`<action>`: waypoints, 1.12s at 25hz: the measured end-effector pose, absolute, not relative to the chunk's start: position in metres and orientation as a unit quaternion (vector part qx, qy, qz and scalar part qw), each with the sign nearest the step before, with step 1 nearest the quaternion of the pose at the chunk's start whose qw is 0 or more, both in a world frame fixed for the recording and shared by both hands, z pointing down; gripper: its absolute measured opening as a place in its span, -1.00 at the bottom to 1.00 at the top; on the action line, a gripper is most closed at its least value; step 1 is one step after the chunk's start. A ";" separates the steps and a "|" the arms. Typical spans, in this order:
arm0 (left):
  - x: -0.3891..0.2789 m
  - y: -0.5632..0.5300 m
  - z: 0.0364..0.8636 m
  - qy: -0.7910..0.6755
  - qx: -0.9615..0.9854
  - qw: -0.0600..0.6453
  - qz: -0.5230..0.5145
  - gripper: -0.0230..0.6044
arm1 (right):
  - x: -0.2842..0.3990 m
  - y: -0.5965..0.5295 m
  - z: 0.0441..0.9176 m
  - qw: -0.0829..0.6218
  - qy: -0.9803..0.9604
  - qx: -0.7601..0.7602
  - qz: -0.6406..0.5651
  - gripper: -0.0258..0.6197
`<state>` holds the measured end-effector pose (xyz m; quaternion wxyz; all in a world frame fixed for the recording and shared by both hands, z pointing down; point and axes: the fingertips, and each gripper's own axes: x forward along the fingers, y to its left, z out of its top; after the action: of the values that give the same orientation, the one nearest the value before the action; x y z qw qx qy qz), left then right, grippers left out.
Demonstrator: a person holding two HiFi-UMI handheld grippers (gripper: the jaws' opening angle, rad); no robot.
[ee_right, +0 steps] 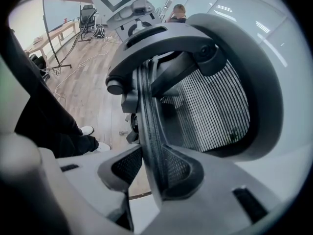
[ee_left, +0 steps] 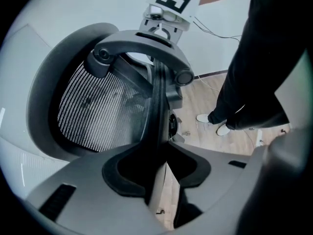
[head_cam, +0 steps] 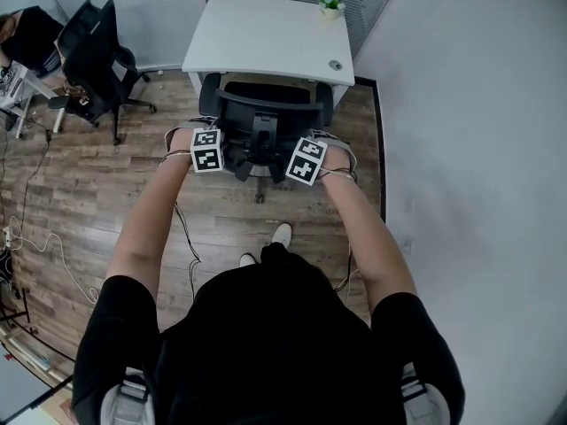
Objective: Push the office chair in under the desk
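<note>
I have the left tongs (ee_left: 159, 165) and the right tongs (ee_right: 152, 170) each clamped on the top rim of the office chair (head_cam: 263, 118), one at either side of its backrest. The chair faces the desk (head_cam: 266, 38) with the front of its seat at the near edge. I judge it partly in: backrest and wheeled base stand out over the floor, needing a further push.

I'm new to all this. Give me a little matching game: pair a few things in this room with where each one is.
Things: 1 plant; 2 mesh chair; 3 spare chair; 4 white shoe.
Places: A far left of the room; B on the desk, far right corner; C on the floor, behind the mesh chair; D against the desk's near edge.
Pairs: 1-B, 2-D, 3-A, 4-C.
</note>
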<state>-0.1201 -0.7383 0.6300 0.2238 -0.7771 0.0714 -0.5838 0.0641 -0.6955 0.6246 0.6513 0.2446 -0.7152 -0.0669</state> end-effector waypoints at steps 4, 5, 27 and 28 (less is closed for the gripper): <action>-0.118 -0.742 0.630 0.075 -0.776 0.221 -0.585 -0.51 | 0.066 -0.700 0.625 0.651 -0.716 0.242 -0.065 -0.54; -0.119 -0.742 0.630 0.077 -0.776 0.221 -0.585 -0.51 | 0.065 -0.700 0.625 0.651 -0.717 0.241 -0.066 -0.54; -0.101 -0.696 0.500 0.319 -0.915 0.092 -0.230 -0.37 | 0.036 -0.660 0.502 0.332 -0.875 0.349 -0.043 -0.54; -0.099 -0.691 0.489 0.326 -0.920 0.080 -0.203 -0.39 | 0.032 -0.657 0.492 0.297 -0.885 0.356 -0.033 -0.55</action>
<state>-0.0991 -0.6914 0.4892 0.0805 -0.9198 0.3261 -0.2030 0.0318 -0.6573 0.4921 0.2970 0.3565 -0.8852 -0.0325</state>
